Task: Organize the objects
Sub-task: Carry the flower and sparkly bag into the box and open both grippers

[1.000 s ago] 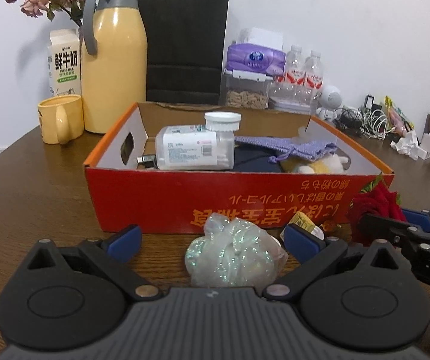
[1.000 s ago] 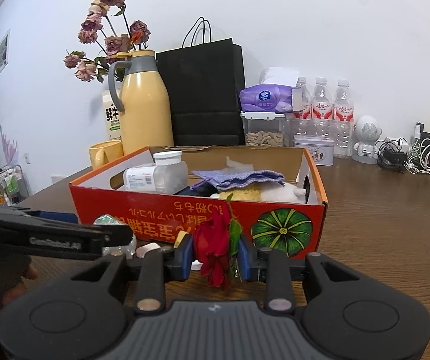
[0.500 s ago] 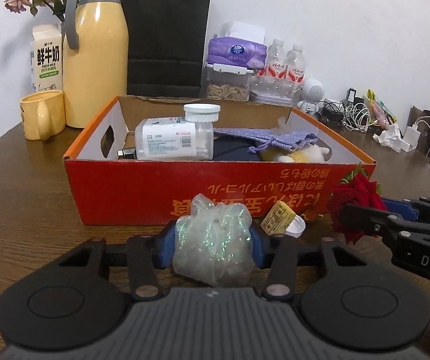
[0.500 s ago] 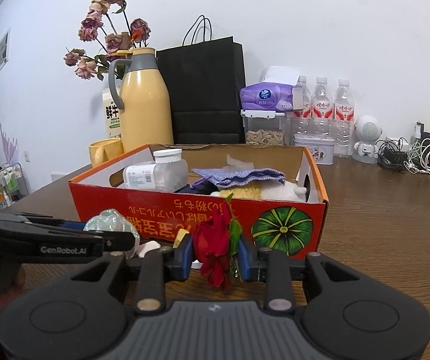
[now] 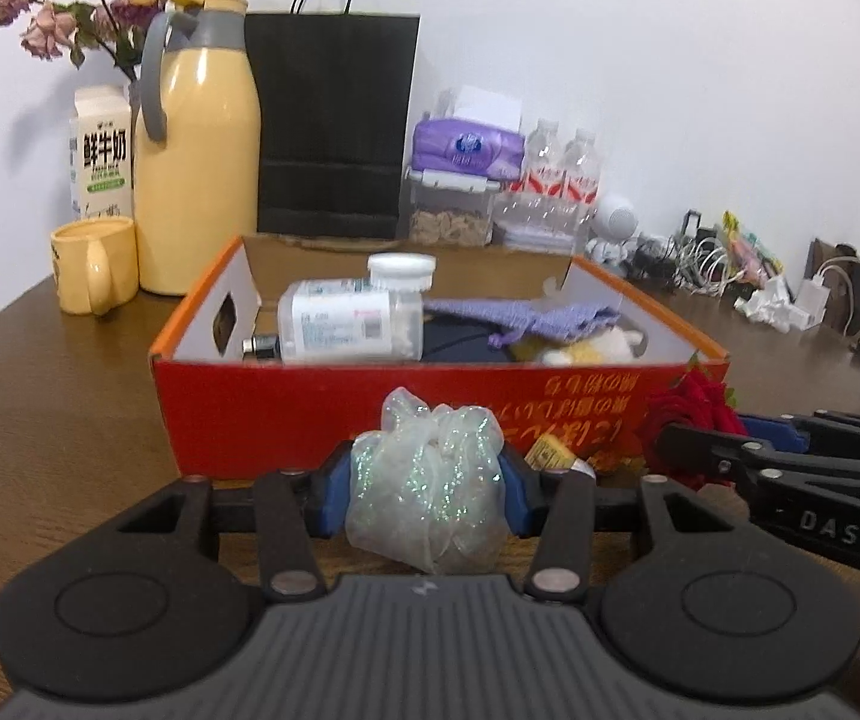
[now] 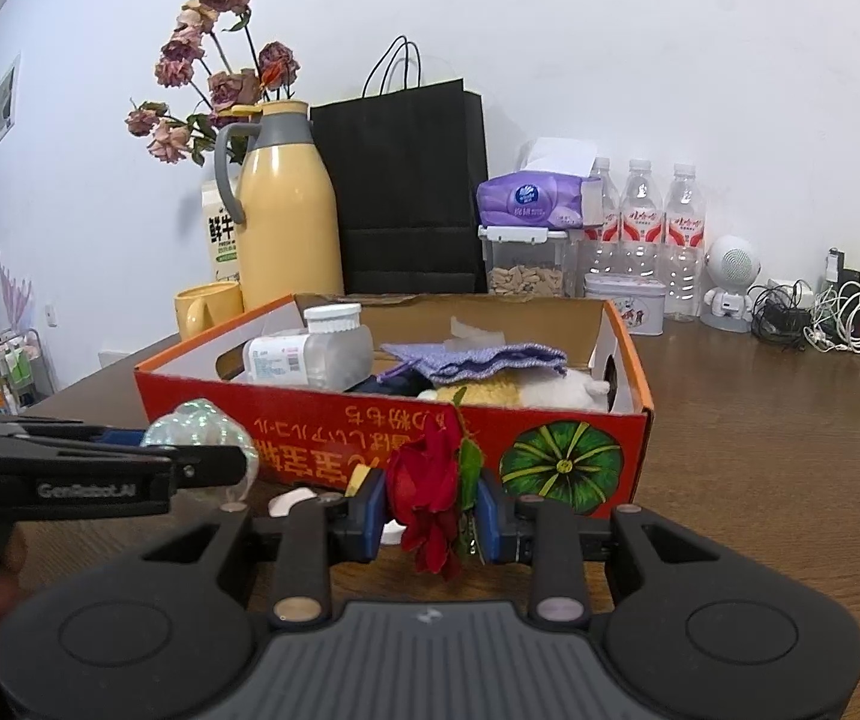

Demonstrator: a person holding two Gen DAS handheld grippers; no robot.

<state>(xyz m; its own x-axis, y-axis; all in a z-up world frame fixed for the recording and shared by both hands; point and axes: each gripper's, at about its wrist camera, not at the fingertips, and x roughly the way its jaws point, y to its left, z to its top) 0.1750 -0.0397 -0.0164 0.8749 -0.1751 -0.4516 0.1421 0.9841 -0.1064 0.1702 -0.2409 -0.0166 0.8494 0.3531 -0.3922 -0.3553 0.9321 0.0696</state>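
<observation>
A crumpled iridescent plastic bag (image 5: 426, 483) sits between the blue pads of my left gripper (image 5: 423, 489), which is shut on it just in front of the red cardboard box (image 5: 285, 414). My right gripper (image 6: 430, 510) is shut on a red artificial rose (image 6: 426, 492), held near the same box's front wall (image 6: 550, 450). Each gripper shows in the other's view: the right one (image 5: 790, 468) at the right, the left one (image 6: 99, 468) at the left. Inside the box lie a white pill bottle (image 5: 351, 324), a purple cloth pouch (image 5: 526, 315) and a plush toy (image 6: 556, 390).
A small yellow packet and white cap (image 5: 556, 456) lie on the wooden table by the box front. Behind the box stand a yellow thermos (image 5: 195, 174), yellow mug (image 5: 90, 264), milk carton (image 5: 102, 150), black paper bag (image 5: 333, 126), tissue pack, water bottles and tangled cables (image 6: 820, 312).
My left gripper went from wide open around the iridescent bag to shut on it, and it has lifted slightly. The right gripper kept still with the rose.
</observation>
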